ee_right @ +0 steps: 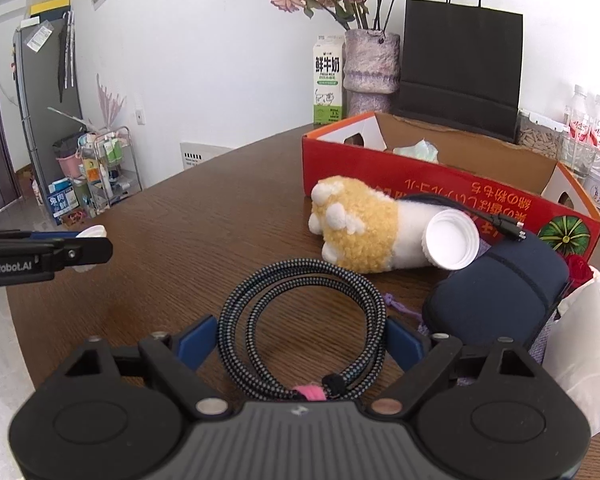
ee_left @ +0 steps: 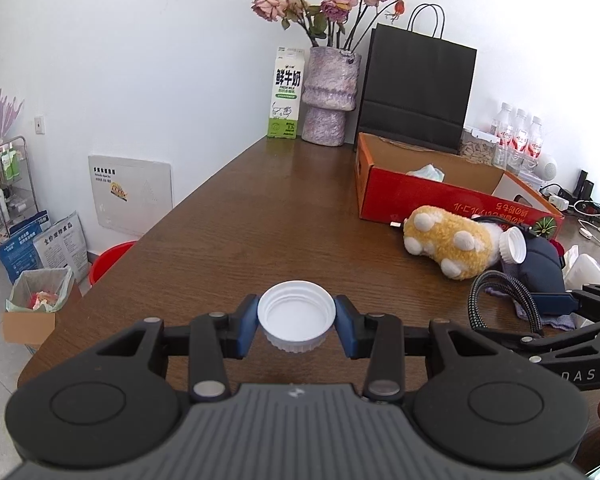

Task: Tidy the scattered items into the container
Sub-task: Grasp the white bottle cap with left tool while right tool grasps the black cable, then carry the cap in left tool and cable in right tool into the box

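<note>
Left gripper (ee_left: 296, 322): clenched on a white screw cap (ee_left: 296, 320), open side up, held just above the wooden table (ee_left: 228, 216)
Right gripper (ee_right: 300, 338): blue pads touching both sides of a coiled braided cable (ee_right: 300, 308) lying flat on the table; fingers wide apart around the coil, gripping it
Plush paw (ee_right: 360, 228): yellow and white, lying on its side just in front of the box
White bottle (ee_right: 452, 245): lying on its side between paw and navy pouch (ee_right: 500, 292)
Red cardboard box (ee_right: 440, 184): open, behind the plush paw, crumpled tissue inside
</note>
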Demonstrator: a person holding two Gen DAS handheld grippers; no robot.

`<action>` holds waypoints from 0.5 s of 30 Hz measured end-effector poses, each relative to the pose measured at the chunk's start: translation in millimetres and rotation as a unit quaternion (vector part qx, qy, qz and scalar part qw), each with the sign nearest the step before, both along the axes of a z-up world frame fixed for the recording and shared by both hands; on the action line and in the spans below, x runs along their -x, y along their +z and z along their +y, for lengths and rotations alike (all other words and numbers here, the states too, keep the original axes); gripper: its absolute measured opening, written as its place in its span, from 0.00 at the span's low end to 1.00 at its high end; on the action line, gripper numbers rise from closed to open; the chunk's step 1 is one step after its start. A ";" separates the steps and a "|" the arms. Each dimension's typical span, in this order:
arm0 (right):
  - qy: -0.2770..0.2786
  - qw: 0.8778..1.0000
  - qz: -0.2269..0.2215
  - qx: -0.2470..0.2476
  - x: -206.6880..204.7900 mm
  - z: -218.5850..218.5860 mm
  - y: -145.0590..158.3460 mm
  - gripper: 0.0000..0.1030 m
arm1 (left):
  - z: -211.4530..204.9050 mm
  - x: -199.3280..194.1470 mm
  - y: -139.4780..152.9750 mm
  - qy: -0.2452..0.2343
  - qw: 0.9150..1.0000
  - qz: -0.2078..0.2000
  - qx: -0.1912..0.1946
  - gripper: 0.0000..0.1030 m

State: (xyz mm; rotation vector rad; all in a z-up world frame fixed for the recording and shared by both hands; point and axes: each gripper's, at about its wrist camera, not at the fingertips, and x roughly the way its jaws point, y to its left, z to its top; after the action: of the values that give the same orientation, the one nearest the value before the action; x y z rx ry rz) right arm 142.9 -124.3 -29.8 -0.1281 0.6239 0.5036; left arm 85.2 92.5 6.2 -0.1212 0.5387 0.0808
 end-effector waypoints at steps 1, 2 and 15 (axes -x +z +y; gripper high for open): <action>-0.001 1.000 -0.004 -0.004 0.2 -2.6 2.5 0.86 | -2.7 -1.2 2.5 -0.002 1.000 -0.003 -0.002 0.40; -0.001 1.000 -0.008 -0.008 0.4 -5.2 5.0 0.86 | -5.5 -2.7 5.4 -0.005 1.000 -0.005 -0.004 0.40; -0.022 0.995 -0.084 -0.046 -12.8 -46.0 56.5 0.86 | -46.0 -39.4 51.4 -0.041 0.996 -0.065 -0.036 0.40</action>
State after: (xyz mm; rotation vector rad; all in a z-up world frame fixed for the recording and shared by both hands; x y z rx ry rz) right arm 155.7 -170.4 26.7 -0.0693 0.4375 0.4729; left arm 124.6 46.4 57.7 -0.0339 0.4096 0.0124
